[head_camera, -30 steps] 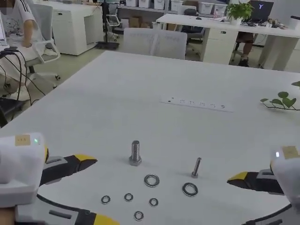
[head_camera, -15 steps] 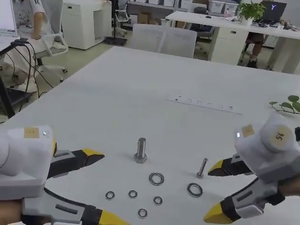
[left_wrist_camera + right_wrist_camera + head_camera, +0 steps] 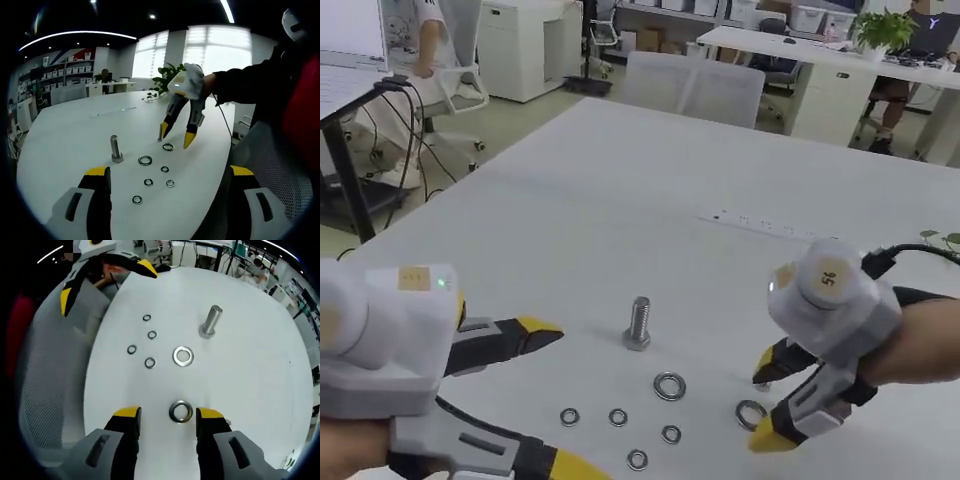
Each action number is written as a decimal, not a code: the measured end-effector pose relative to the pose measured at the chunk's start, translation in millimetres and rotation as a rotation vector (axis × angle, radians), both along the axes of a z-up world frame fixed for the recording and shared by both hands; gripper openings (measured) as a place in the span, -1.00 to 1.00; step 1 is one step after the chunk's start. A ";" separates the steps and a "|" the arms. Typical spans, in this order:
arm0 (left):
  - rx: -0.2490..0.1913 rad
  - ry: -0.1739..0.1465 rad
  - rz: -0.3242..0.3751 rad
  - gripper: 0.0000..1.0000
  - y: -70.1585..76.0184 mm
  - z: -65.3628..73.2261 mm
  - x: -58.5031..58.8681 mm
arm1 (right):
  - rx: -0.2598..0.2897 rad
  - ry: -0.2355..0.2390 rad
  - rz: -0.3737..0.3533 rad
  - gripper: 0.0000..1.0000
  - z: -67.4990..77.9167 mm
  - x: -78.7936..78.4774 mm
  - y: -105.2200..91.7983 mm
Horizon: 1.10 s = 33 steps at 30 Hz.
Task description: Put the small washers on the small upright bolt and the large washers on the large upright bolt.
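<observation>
On the white workbench (image 3: 570,200), far left, my left gripper (image 3: 169,172) hangs spread wide and empty near four small washers (image 3: 618,417). Right of them the large bolt (image 3: 637,325) stands upright, with one large washer (image 3: 669,386) lying just in front of it. Farther right, my right gripper (image 3: 758,411) has swung in from the table edge and now straddles the second large washer (image 3: 181,411), jaws apart, not yet pinching. I judge a pickup is starting. The small bolt (image 3: 160,132) stands just beside those jaws and could be knocked.
</observation>
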State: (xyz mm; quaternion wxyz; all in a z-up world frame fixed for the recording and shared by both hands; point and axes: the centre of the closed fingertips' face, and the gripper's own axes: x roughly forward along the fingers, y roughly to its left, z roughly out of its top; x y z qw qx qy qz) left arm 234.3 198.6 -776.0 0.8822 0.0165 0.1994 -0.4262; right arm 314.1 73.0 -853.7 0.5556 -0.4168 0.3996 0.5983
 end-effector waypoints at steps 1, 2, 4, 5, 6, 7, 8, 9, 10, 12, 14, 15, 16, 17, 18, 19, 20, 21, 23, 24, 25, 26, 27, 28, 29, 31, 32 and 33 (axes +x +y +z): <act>-0.001 -0.002 0.000 0.94 0.0 0.4 0.4 | -0.008 -0.002 0.001 -0.13 -1.8 0.9 0.0; -0.001 -0.003 0.000 0.94 0.0 0.4 0.5 | -0.018 -0.004 0.001 -0.13 -3.7 2.0 -0.5; -0.001 0.000 -0.001 0.94 -0.1 -0.2 0.5 | -0.059 -0.025 0.006 -0.17 -8.1 7.1 -4.2; -0.001 -0.001 -0.002 0.94 -0.3 -0.1 0.6 | -0.065 -0.036 0.014 -0.19 -10.1 9.6 -3.9; -0.001 -0.003 -0.002 0.94 -0.4 0.1 0.8 | -0.073 -0.038 0.010 -0.22 -11.3 11.1 -4.1; -0.001 -0.002 -0.002 0.94 -0.4 0.0 0.9 | -0.079 -0.037 0.005 -0.24 -12.1 12.2 -4.2; -0.001 -0.001 -0.002 0.94 -0.3 -0.3 1.0 | -0.085 -0.029 0.003 -0.25 -13.1 12.3 -4.3; -0.001 0.000 -0.002 0.94 -0.2 -0.4 1.0 | -0.088 -0.028 0.001 -0.25 -13.9 12.6 -4.6; 0.001 -0.002 -0.003 0.94 -0.3 -0.4 1.0 | -0.099 -0.026 0.001 -0.26 -15.1 12.7 -5.9; 0.000 -0.003 -0.002 0.94 -0.3 0.0 1.2 | -0.111 -0.025 0.004 -0.27 -16.2 13.1 -7.1; 0.000 -0.004 -0.001 0.93 0.0 0.0 1.4 | -0.119 -0.028 0.007 -0.29 -16.3 14.2 -7.9; -0.001 -0.004 -0.002 0.93 -0.2 0.2 1.4 | -0.122 -0.031 0.006 -0.31 -16.2 15.4 -7.7; -0.001 -0.005 -0.003 0.93 -0.3 0.2 1.3 | -0.125 -0.031 0.005 -0.33 -16.3 15.9 -7.5; 0.000 -0.004 -0.003 0.93 -0.3 0.0 1.2 | -0.127 -0.031 0.005 -0.34 -16.5 16.3 -7.2; 0.002 -0.003 -0.003 0.93 -0.2 -0.3 1.2 | -0.130 -0.030 0.005 -0.34 -17.1 16.8 -7.1; 0.001 -0.003 -0.003 0.93 -0.4 -0.4 1.0 | -0.137 -0.029 0.008 -0.34 -18.1 16.4 -7.0; 0.000 -0.003 -0.004 0.93 -0.5 -0.3 0.9 | -0.141 -0.030 0.011 -0.35 -18.7 16.5 -6.6; 0.002 -0.004 -0.003 0.93 -0.3 -0.3 1.0 | -0.145 -0.033 0.014 -0.36 -19.7 16.9 -6.3; -0.002 -0.006 -0.001 0.93 -0.2 0.3 1.0 | -0.155 -0.037 0.018 -0.37 -21.2 17.6 -6.8; -0.002 -0.006 0.000 0.93 0.0 0.3 1.2 | -0.159 -0.041 0.020 -0.38 -21.8 18.2 -7.1; -0.002 -0.006 0.001 0.93 0.1 0.3 1.1 | -0.164 -0.044 0.022 -0.38 -22.1 18.7 -7.7; -0.002 -0.005 0.001 0.93 0.0 0.2 1.1 | -0.168 -0.043 0.022 -0.39 -22.2 18.4 -8.3; -0.001 -0.005 -0.001 0.93 -0.4 0.0 0.7 | -0.174 -0.041 0.023 -0.39 -22.7 17.7 -9.0; 0.000 -0.005 -0.001 0.93 -0.5 -0.1 0.5 | -0.174 -0.041 0.023 -0.39 -23.0 17.7 -9.0; 0.001 -0.005 -0.002 0.93 -0.6 -0.2 0.3 | -0.173 -0.043 0.024 -0.39 -23.1 17.9 -8.8; 0.000 -0.007 -0.002 0.93 -0.6 -0.1 0.2 | -0.178 -0.040 0.023 -0.40 -23.7 17.7 -9.2; -0.001 -0.008 -0.001 0.93 -0.4 0.3 0.2 | -0.179 -0.041 0.025 -0.40 -24.3 18.0 -9.0; -0.003 -0.010 -0.001 0.93 -0.5 0.8 0.2 | -0.182 -0.041 0.024 -0.41 -24.7 18.1 -9.4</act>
